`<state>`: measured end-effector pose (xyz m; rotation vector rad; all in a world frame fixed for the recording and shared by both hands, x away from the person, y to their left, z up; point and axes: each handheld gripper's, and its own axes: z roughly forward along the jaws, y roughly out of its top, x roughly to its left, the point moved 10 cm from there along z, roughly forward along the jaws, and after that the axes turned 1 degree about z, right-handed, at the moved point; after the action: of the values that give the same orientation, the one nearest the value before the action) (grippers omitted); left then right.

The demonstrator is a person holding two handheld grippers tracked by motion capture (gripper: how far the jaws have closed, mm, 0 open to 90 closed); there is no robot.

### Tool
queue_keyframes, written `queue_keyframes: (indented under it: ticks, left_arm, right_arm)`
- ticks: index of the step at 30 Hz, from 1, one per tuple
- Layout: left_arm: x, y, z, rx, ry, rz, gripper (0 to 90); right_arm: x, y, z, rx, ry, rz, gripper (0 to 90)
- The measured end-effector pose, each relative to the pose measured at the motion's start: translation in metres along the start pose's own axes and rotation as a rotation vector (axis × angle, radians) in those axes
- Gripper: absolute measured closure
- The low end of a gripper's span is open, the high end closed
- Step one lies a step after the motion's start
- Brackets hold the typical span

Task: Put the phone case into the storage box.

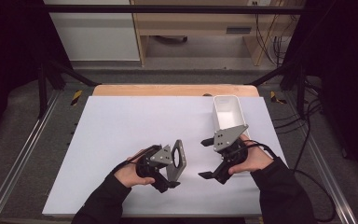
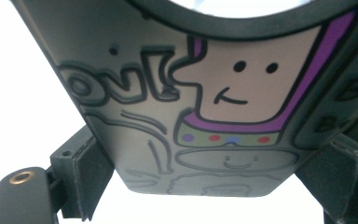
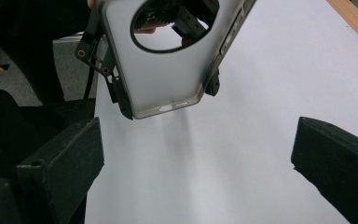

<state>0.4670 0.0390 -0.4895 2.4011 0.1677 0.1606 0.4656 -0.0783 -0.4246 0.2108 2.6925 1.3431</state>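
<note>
While a white sheet covers most of it, the bench (image 1: 121, 126) is seen from the high view with a strip of bare wood along its far edge. A white rectangular bin (image 1: 227, 111) is set on the sheet towards the far right, its open top facing up and its near end hidden behind the right claw.

The right claw (image 1: 208, 157) is held just in front of the bin by the person's right hand (image 1: 254, 159), and its jaws are spread wide with nothing between them; in the right gripper view the two black jaws are shown well apart over plain white sheet. The left claw (image 1: 170, 173) is held by the left hand (image 1: 129, 173) near the middle of the near half of the bench, and it is clamped on a phone case (image 1: 178, 157).

The phone case is held up off the sheet, tilted, between the two claws and just beside the right one. In the right gripper view the phone case (image 3: 168, 70) is seen as a frosted, translucent shell with a large round camera cut-out (image 3: 172, 23), pinched at its edges by the left claw's jaws. In the left gripper view its other side (image 2: 191, 116) is shown close up, printed with a cartoon smiling face (image 2: 247, 79), purple outlining and a row of coloured dots (image 2: 226, 138).
</note>
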Motion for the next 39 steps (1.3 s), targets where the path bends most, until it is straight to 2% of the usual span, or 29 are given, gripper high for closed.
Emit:
queue_keyframes:
  ticks: [8,15,24,32,39]
  left_arm:
    - [0.000,0.002,-0.004,-0.080,-0.002,-0.030,11.5]
    - [0.002,0.000,-0.005,-0.134,-0.009,-0.072,11.4]
    - [0.000,0.006,-0.009,-0.195,-0.036,-0.065,11.4]
    - [0.000,0.015,-0.017,-0.260,-0.041,-0.052,11.4]
    - [-0.003,0.015,-0.015,-0.260,-0.067,-0.042,11.5]
  right_arm:
    - [0.000,-0.006,0.004,-0.032,0.000,0.019,2.7]
    - [0.004,-0.003,0.007,-0.058,0.008,0.020,3.4]
    - [0.005,0.004,0.008,-0.090,0.027,0.029,3.9]
    - [0.006,0.020,0.009,-0.097,0.028,0.003,3.6]
    - [0.007,0.032,0.013,-0.114,0.041,-0.010,3.5]
